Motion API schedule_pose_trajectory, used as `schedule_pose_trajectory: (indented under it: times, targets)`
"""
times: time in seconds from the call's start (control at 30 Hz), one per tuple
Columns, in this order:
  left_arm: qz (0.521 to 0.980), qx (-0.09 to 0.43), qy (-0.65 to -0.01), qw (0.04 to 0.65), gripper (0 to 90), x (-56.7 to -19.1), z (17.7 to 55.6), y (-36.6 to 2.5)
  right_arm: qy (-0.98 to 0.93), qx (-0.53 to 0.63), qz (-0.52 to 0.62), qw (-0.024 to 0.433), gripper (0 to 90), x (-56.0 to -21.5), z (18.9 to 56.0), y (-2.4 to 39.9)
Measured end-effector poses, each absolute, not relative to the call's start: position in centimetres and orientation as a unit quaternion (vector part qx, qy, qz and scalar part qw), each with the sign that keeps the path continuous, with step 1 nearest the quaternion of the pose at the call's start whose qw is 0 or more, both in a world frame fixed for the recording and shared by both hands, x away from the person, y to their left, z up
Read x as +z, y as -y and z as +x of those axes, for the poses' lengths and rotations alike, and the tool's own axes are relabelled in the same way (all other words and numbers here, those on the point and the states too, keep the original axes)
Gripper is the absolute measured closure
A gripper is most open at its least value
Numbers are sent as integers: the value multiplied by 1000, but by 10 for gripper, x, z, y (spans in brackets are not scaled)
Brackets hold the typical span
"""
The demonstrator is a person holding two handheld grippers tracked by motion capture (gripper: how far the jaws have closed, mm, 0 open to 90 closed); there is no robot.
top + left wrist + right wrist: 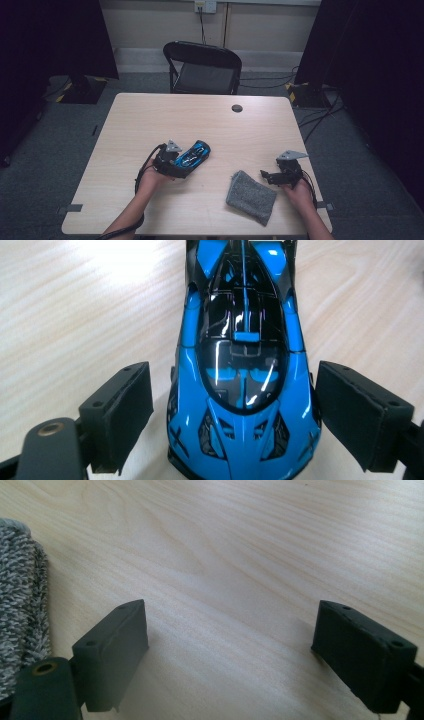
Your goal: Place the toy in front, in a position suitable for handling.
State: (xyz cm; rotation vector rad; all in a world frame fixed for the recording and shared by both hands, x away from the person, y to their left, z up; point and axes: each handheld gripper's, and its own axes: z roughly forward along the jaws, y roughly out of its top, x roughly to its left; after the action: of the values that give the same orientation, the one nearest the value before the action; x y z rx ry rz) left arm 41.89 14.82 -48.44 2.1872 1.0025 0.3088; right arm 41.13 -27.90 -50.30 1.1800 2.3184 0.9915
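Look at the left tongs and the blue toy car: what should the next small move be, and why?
Probably close the left tongs on the blue toy car. The car already sits between the open jaws, with gaps visible on both sides, so nothing grips it yet.

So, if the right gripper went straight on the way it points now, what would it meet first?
Probably nothing soon. The right gripper has open jaws over bare table. The grey cloth lies off to one side, outside that line, though depth is hard to judge.
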Motion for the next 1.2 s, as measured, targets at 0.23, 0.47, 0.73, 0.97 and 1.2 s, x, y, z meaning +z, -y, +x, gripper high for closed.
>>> schedule_pose_trajectory:
  times: [0.23,0.47,0.73,0.97,1.2]
  targets:
    - [857,122,-375,332,153,-495,409,-154,-819,350,417,178,138,-503,411,279]
    - [855,132,-367,341,132,-498,405,-158,-819,350,417,178,137,-503,411,279]
    - [849,141,-366,353,1,-505,405,-157,-819,350,417,178,137,-503,411,279]
    - [847,146,-370,354,25,-505,404,-155,-819,350,417,179,137,-503,411,279]
    - [841,148,-360,376,244,-503,401,-157,-818,351,417,180,161,-503,408,278]
